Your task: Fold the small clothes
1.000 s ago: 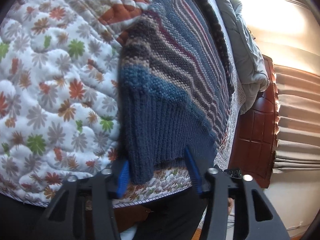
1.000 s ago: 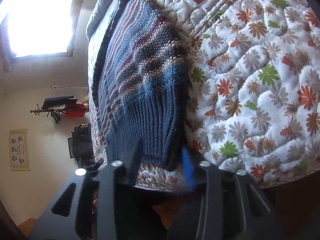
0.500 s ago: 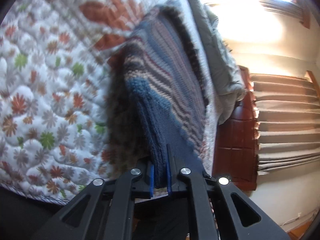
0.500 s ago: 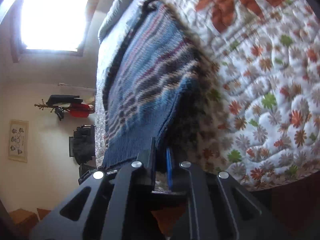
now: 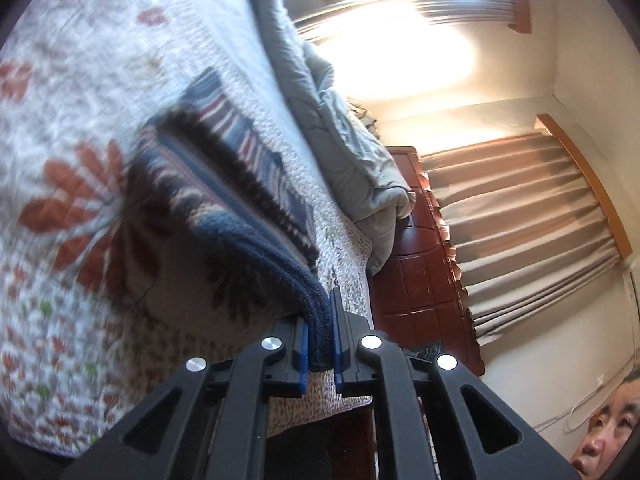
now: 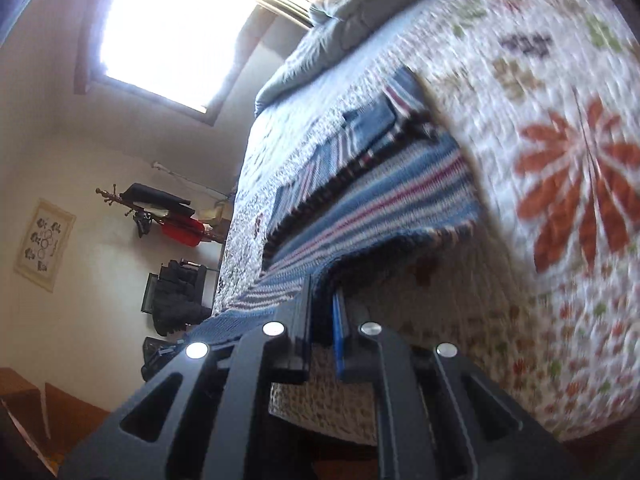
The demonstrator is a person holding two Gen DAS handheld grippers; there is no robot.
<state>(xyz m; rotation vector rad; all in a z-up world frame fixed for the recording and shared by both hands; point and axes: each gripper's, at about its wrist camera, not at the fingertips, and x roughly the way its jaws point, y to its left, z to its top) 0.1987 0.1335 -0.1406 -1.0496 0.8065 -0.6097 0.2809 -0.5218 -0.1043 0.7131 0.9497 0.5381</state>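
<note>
The striped blue knitted sweater (image 5: 224, 184) lay on the floral quilt (image 5: 68, 128) of the bed, but its ribbed navy hem was lifted off the quilt near the bed's near edge, with a dark shadow spread beneath the raised part. The left gripper (image 5: 319, 344) was clamped narrowly on one corner of that hem, the thick rib pinched between its blue pads, and the right gripper (image 6: 322, 320) pinched the other hem corner the same way, its jaws almost together with the knit between them. A second earlier the sweater had lain flat, its hem hanging slightly over the near edge, and both pairs of jaws had stood apart astride the rib; they had since closed on it and risen, so the lower half of the sweater (image 6: 376, 208) now slanted up from the quilt while its upper part and collar still rested further up the bed. Both views were blurred over the quilt (image 6: 560, 80). Toward the head of the bed a rumpled grey duvet (image 5: 344, 136) was piled, with the dark wooden headboard (image 5: 424, 264) and pleated curtains (image 5: 520, 224) beyond it. A person's face showed at the lower right corner of the left view.
</note>
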